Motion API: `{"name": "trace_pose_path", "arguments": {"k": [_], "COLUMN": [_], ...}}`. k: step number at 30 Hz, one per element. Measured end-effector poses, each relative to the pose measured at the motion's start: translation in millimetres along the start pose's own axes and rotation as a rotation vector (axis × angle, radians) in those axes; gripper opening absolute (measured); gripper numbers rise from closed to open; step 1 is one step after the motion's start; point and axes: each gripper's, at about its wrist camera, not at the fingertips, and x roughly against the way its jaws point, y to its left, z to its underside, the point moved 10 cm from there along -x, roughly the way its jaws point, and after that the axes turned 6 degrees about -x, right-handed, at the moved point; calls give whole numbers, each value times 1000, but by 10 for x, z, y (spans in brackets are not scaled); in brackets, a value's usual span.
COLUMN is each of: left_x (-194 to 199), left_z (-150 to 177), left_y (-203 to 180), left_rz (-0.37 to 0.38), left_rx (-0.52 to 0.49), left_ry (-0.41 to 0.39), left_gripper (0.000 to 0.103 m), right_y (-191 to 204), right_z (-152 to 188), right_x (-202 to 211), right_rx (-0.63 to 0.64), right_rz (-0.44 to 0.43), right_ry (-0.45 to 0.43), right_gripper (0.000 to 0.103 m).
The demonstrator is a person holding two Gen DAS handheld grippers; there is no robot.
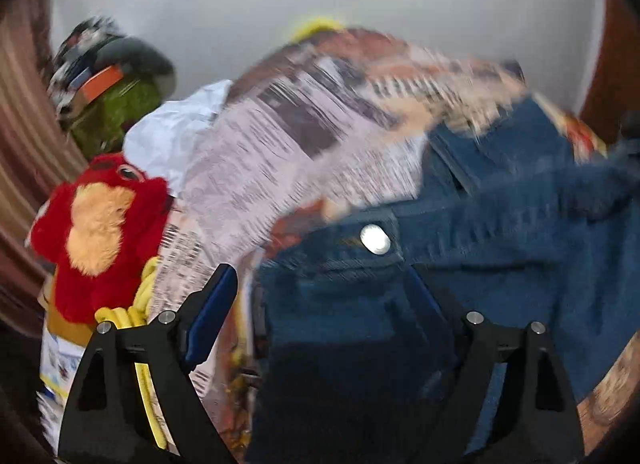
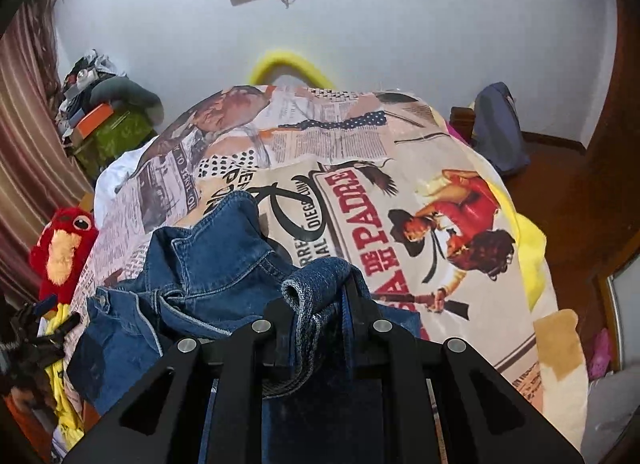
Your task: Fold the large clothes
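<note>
The right gripper (image 2: pixel 320 296) pinches a fold of the denim jacket (image 2: pixel 192 264) to anchor it on the printed bedspread (image 2: pixel 400 192), while the left gripper (image 1: pixel 320 292) hovers wide open over its snap button (image 1: pixel 375 239)

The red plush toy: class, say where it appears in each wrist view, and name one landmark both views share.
Left wrist view: red plush toy at the left edge, mid-height.
Right wrist view: red plush toy at the far left, mid-height.
Shared landmark: the denim jacket on the newspaper-print bedspread.
</note>
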Motion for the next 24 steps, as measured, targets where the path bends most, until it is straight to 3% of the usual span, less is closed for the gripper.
{"name": "trace_pose_path", "arguments": {"k": [4, 7, 10, 11, 12, 13, 14, 15, 16, 20, 24], "left_x": [-446, -604, -663, -683, -692, -702, -708, -709, -702, -661, -519], "left_z": [292, 438, 538, 565, 577, 587, 598, 599, 598, 593, 599], "left_y": [-155, -68, 47, 80, 90, 91, 82, 80, 80, 84, 83], "left_rz": [-26, -47, -11, -15, -19, -26, -34, -38, -42, -48, -67], "left_rx": [-38, -5, 85, 91, 85, 70, 57, 54, 55, 63, 51], "left_ry": [133, 137, 138, 146, 149, 148, 148, 145, 141, 117, 123], "left_gripper": [87, 91, 94, 94, 94, 94, 94, 94, 94, 94, 92], "right_y": [-73, -161, -232, -256, -308, -416, -597, -774, -902, -1375, -1348], "right_z": [59, 158, 246, 267, 265, 205, 80, -9, -35, 54, 215], "right_x": [-52, -140, -214, -233, -231, -184, -72, 37, 87, 262, 431], "right_rx": [49, 106, 156, 173, 195, 224, 283, 302, 279, 93, 107], "right_rz": [34, 58, 78, 89, 132, 247, 442, 551, 562, 397, 321], "right_ry": [33, 61, 74, 75, 57, 2, -93, -145, -142, -28, -22], "right_gripper": [12, 12, 13, 18, 20, 20, 20, 20, 20, 20, 20]}}
